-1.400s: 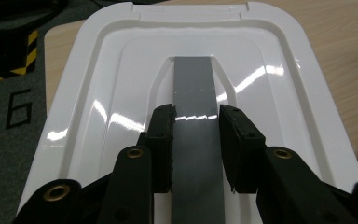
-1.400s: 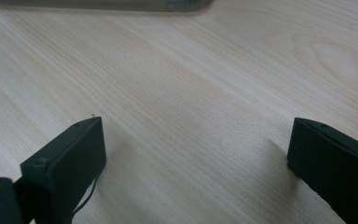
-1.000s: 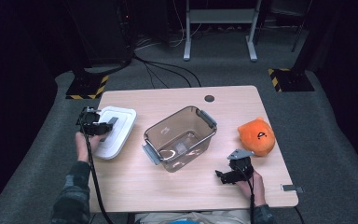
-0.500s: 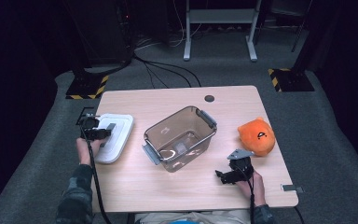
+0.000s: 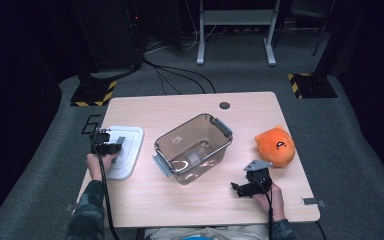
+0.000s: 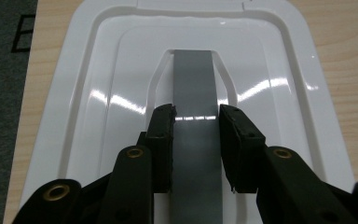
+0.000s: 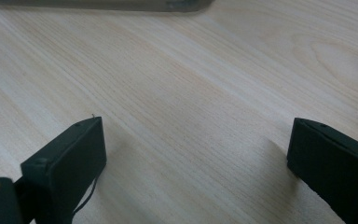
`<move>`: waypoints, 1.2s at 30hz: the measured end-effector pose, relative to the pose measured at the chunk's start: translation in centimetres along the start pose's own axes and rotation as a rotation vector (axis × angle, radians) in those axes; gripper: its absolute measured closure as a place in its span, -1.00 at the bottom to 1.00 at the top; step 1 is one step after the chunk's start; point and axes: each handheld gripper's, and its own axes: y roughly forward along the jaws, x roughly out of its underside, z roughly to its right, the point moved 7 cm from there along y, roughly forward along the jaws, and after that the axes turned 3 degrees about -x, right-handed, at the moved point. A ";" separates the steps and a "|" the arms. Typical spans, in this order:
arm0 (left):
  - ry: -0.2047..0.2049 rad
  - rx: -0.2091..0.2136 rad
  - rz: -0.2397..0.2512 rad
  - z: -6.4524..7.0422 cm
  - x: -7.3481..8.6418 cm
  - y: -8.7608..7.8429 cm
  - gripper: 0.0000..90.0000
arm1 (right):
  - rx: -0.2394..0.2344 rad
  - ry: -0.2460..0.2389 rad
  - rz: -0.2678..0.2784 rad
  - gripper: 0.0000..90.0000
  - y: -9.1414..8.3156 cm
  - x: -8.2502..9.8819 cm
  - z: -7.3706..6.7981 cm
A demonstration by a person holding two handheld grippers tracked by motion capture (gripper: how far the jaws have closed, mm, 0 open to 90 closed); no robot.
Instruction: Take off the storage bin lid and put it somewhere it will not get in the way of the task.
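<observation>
The left claw (image 6: 196,140) is clamped on the grey handle strip (image 6: 193,88) of the white plastic lid (image 5: 126,150), one black jaw pressed to each side of the strip. The lid lies flat at the left end of the pale wooden desk (image 5: 190,105), well apart from the clear brown plastic storage box (image 5: 192,147) with grey latches that stands open and empty in the middle.

Judged from this, the step in hand is setting the lid aside on the desk. The next move probably calls for letting go of the handle and lifting the claw straight up, so that the lid does not slide or tip.

The right claw (image 5: 247,187) rests low on the desk near the front edge, its jaws spread wide with only bare wood between them. The round orange plush toy (image 5: 276,145) sits just beyond it, beside the box, and looks like the thing to be packed. Nothing stands between toy and box; the box's raised latches are the only snag.
</observation>
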 end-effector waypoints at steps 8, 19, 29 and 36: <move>0.003 0.031 0.014 0.1 0.1 0.0 0.35 | 0.001 -0.002 0.000 -0.92 0.0 0.0 0.0; 0.044 0.071 0.029 1.3 0.0 -1.9 -0.68 | 0.002 0.008 0.004 -0.92 0.0 0.0 -0.1; 0.182 0.135 0.077 5.3 1.7 -5.4 -0.92 | 0.001 0.006 0.002 -0.92 0.0 0.0 0.0; 0.288 0.186 0.043 8.6 4.7 -6.0 -0.96 | 0.001 0.007 0.002 -0.92 0.0 0.0 0.0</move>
